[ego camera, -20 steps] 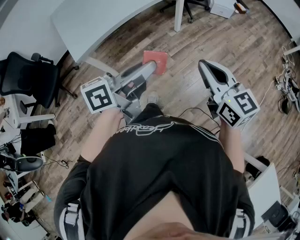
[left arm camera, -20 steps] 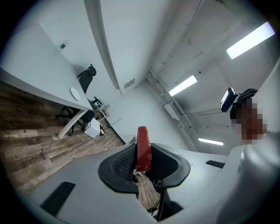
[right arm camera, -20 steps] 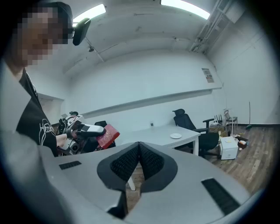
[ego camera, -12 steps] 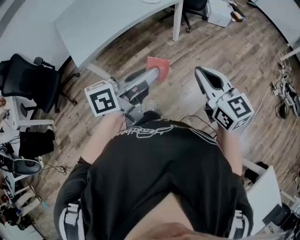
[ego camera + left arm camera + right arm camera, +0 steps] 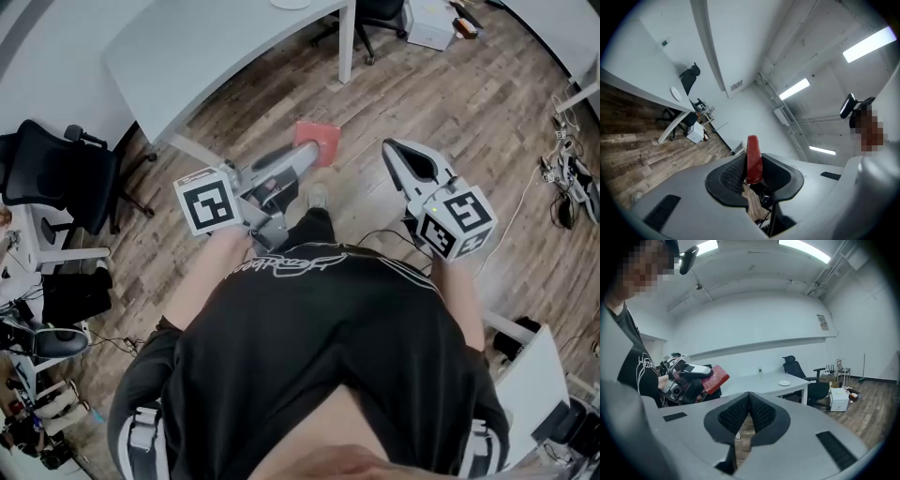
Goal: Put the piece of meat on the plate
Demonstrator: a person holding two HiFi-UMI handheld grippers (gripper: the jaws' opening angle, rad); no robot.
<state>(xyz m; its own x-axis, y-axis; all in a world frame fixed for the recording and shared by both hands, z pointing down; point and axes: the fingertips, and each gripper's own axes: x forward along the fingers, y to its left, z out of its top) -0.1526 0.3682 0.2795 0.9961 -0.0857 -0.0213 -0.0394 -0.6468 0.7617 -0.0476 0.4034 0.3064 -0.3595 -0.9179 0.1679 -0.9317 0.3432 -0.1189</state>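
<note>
wood-plank flooring runs under a long white bench (image 5: 216, 47), and a small white plate (image 5: 784, 383) sits on it near the end that has the leg. the left tool (image 5: 307, 155) pinches a flat red piece of meat (image 5: 753, 159) edge-on between its pads, with the slab sticking out past the tips. the meat hangs over the floor, well apart from the bench and the plate. the right tool (image 5: 749, 401) has its jaws pressed together with nothing between them, held level beside the left one. a black office chair (image 5: 52, 169) stands near the bench's other end.
</note>
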